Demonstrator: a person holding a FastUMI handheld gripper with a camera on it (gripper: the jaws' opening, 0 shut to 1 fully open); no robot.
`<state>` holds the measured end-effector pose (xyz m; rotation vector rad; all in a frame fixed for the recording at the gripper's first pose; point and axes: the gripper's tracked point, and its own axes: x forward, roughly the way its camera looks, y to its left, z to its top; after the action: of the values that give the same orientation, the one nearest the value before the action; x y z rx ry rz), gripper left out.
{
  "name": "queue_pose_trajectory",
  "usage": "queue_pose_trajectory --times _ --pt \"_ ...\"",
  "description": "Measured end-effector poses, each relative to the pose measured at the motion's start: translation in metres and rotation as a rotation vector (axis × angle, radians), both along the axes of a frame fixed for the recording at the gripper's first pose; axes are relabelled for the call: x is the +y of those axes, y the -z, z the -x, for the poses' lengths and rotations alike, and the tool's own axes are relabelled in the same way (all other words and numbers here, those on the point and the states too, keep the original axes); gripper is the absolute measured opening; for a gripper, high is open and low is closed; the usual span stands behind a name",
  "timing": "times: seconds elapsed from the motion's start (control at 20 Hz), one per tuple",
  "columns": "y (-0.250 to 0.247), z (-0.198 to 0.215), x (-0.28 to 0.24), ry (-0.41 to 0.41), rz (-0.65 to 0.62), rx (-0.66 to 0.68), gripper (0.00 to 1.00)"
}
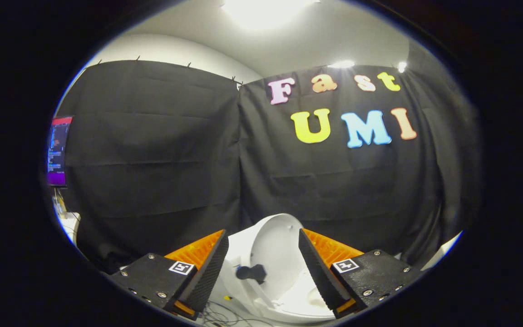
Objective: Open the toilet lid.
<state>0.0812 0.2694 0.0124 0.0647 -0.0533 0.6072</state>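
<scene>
Hand-held gripper: the hand-held gripper (263,265) has its two fingers spread wide apart, holding nothing; both ribbed inner faces are bare.
Toilet lid: the white, rounded plastic toilet lid (276,243) stands raised, close to upright, its hollow inner face turned toward the camera; it shows in the gap between the fingers, beyond their tips.
Toilet body: the white glossy toilet bowl and seat (295,302) lie below the lid, between and under the fingers.
Dark shape: a small black blob (251,272) sits against the lower left of the lid; what it is cannot be told.
Open room: free space lies between each fingertip and the lid's edges, and above the lid's top edge up to the black cloth wall (161,150).
Backdrop: the cloth hangs in two panels meeting at a seam behind the toilet.
Cut off: the fingers hide both flanks of the toilet; its base is out of sight.
Hard to make out: thin dark cables (225,313) trail by the left finger; a lit monitor screen (57,151) at the far left is blurred.
</scene>
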Motion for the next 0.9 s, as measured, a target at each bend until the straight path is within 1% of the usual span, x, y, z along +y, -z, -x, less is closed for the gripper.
queue_pose_trajectory --times 0.05,0.15,0.25,0.35,0.5,0.7,0.9 --pt "-0.008 -0.005 -0.017 0.013 0.01 -0.029 0.95" --pt "-0.02 -0.015 -0.042 0.012 -0.008 -0.059 0.95" --pt "-0.024 -0.02 -0.063 -0.008 -0.029 -0.049 0.95" --pt "-0.023 -0.018 -0.078 -0.04 -0.017 -0.045 0.95" --pt "-0.016 -0.032 -0.121 0.01 0.03 -0.027 0.95" --pt "-0.014 -0.041 -0.15 0.01 0.033 -0.006 0.95" --pt "-0.017 -0.053 -0.195 0.083 0.079 -0.029 0.95"
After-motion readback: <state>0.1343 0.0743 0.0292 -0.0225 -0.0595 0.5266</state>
